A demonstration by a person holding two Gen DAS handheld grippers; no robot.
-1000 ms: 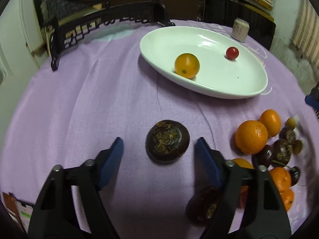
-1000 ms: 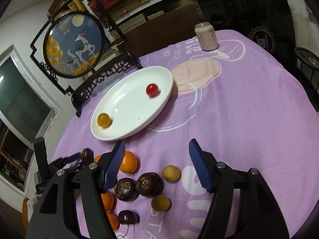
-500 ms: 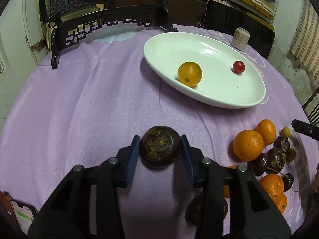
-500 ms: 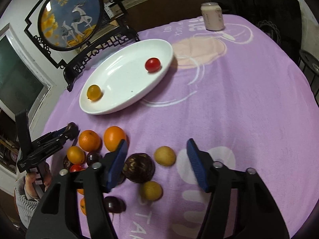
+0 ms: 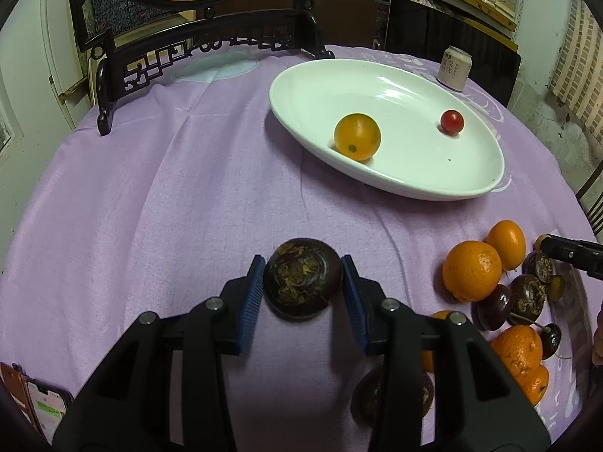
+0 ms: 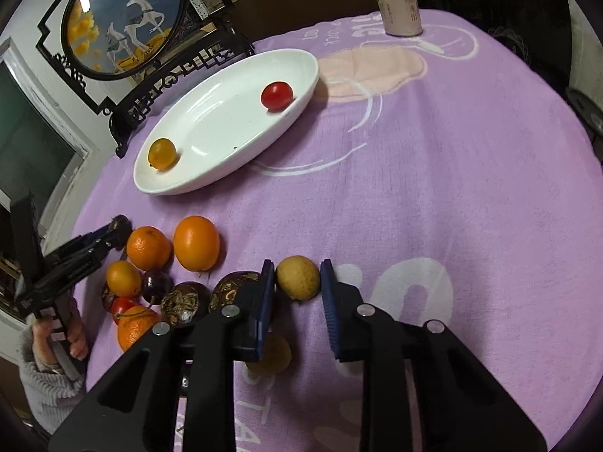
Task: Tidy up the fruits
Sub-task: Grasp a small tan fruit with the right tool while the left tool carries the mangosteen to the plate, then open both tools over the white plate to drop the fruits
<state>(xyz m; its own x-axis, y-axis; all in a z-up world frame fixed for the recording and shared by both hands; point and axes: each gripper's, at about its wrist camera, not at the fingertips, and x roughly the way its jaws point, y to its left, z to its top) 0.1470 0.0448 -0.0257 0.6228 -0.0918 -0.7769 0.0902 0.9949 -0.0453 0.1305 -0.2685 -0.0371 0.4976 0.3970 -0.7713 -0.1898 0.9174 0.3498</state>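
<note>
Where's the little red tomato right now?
The red tomato lies in the white dish, toward its far end near the can, well apart from the orange fruit.

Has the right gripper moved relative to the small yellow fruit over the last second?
Yes. The right gripper came down and forward toward the white dish, and now clamps the small yellow fruit between its pads.
</note>
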